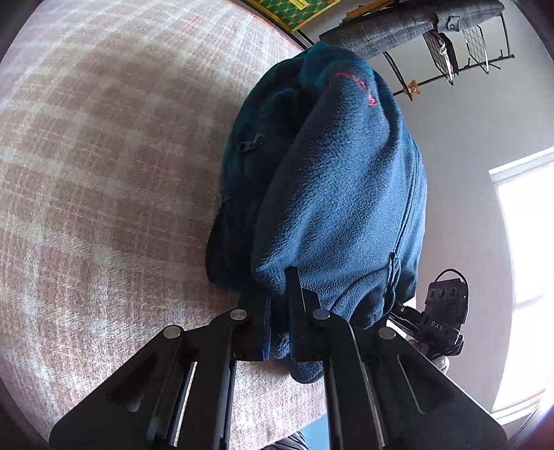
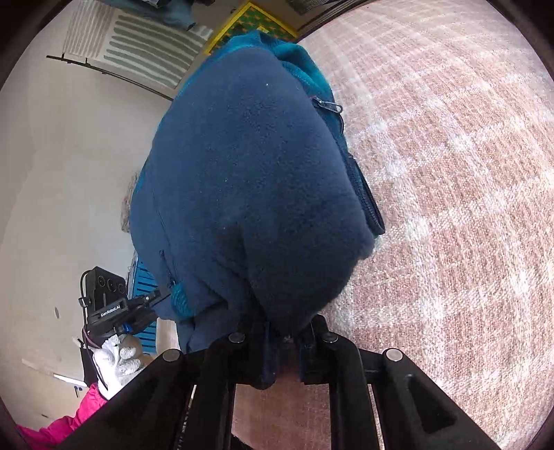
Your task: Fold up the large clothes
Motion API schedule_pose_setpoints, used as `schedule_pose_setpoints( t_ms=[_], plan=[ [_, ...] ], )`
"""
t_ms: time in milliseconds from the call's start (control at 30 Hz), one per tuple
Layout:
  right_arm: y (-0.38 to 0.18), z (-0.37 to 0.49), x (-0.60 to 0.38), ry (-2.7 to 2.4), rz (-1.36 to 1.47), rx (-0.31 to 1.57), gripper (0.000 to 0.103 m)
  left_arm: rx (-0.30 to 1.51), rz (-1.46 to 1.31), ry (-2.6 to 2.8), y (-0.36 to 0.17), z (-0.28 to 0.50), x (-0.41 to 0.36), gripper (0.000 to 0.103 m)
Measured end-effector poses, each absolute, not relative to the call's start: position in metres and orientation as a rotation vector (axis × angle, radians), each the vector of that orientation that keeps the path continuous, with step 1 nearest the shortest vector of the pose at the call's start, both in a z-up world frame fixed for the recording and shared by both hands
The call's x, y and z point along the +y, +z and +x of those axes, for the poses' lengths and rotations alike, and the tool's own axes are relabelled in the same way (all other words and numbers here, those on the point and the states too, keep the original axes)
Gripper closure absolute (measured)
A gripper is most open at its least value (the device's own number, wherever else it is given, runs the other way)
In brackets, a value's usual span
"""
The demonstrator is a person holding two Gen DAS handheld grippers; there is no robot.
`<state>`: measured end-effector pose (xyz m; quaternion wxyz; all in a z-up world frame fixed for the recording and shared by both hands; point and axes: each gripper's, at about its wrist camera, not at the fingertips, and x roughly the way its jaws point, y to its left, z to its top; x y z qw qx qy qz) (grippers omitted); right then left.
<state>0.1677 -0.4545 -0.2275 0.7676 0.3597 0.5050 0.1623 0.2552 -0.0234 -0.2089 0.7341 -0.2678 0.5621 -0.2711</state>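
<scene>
A dark blue fleece jacket (image 1: 339, 180) with a zip and red stitching hangs bunched between both grippers, just above a pink plaid blanket (image 1: 104, 173). My left gripper (image 1: 277, 294) is shut on the jacket's lower edge, with fleece pinched between its black fingers. In the right wrist view the jacket (image 2: 249, 173) fills the middle, and my right gripper (image 2: 289, 329) is shut on a fold of it. The left gripper's black body (image 2: 110, 308) shows beside the jacket, held by a white-gloved hand (image 2: 117, 360). The fingertips are buried in fleece.
The plaid blanket (image 2: 450, 173) spreads wide beside the jacket. A rack with a grey checked garment (image 1: 398, 24) stands by the wall near a bright window (image 1: 526, 242). On the floor lie a striped rug (image 2: 138, 45), a blue crate (image 2: 143, 294) and a pink garment (image 2: 69, 425).
</scene>
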Motion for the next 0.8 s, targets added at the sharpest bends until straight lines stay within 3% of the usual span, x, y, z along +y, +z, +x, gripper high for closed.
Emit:
schedule_pose_setpoints(
  t_ms=[133,267,333,400,467,533,600,800],
  plan=[
    [-0.199,0.170,-0.449,0.377,0.669,1.070,0.092,1.202,-0.545,-0.628,-0.183,0.253,-0.020,0.094],
    [-0.169,0.165,-0.448,0.383,0.557,1.064,0.080,1.164,-0.580,-0.644,-0.157,0.261,0.003,0.084],
    [-0.158,0.160,-0.451,0.369,0.496,1.078,0.074,1.124,-0.606,-0.629,-0.144,0.274,0.017,0.061],
    [-0.148,0.141,-0.463,0.376,0.477,1.066,0.066,1.087,-0.620,-0.601,-0.132,0.293,0.028,0.051],
    [-0.136,0.140,-0.480,0.358,0.487,1.038,0.063,1.076,-0.649,-0.580,-0.126,0.321,0.036,0.050],
    [-0.125,0.147,-0.499,0.334,0.519,0.998,0.053,1.094,-0.691,-0.604,-0.127,0.349,0.037,0.042],
    [-0.114,0.164,-0.514,0.313,0.537,0.956,0.043,1.142,-0.745,-0.625,-0.136,0.381,0.033,0.041],
    [-0.111,0.241,-0.528,0.319,0.567,0.944,0.038,1.264,-0.867,-0.683,-0.178,0.434,0.010,0.041]
  ],
)
